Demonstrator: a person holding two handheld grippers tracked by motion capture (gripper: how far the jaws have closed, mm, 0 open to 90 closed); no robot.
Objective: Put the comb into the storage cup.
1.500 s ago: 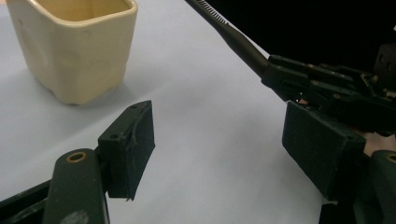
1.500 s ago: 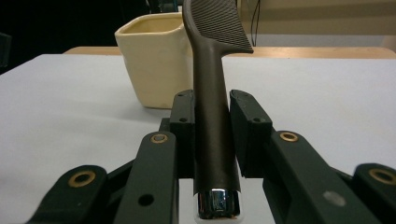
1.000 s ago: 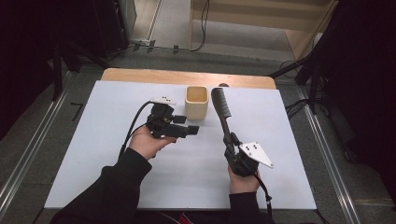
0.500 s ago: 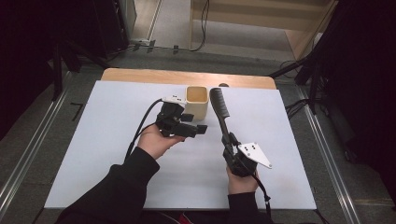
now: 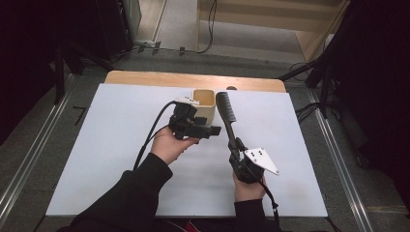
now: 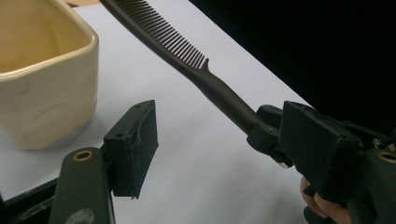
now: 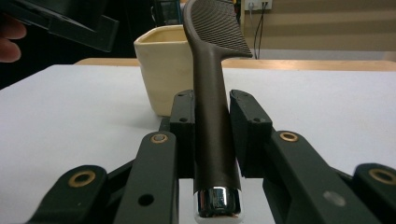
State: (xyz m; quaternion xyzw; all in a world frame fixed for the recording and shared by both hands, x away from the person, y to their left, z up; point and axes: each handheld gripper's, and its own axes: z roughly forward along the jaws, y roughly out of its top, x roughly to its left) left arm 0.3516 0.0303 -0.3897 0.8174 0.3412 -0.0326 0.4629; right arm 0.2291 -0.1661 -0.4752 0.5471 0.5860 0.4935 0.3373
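The right gripper [image 7: 211,135] had its jaws clamped on the comb [image 7: 210,84] handle, teeth end sticking up just beside the cup [image 5: 203,104]. The left gripper [image 5: 203,130] was wide open with nothing in it, held right next to the cup over the white table [image 5: 111,145].

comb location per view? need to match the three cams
High view: the comb is right of centre, handle in the right gripper, teeth end beside the cream cup.
Left gripper view: it crosses diagonally from top centre down to the right gripper.
Right gripper view: upright at centre, clamped between the jaws.
Shared landmark: the cream cup.
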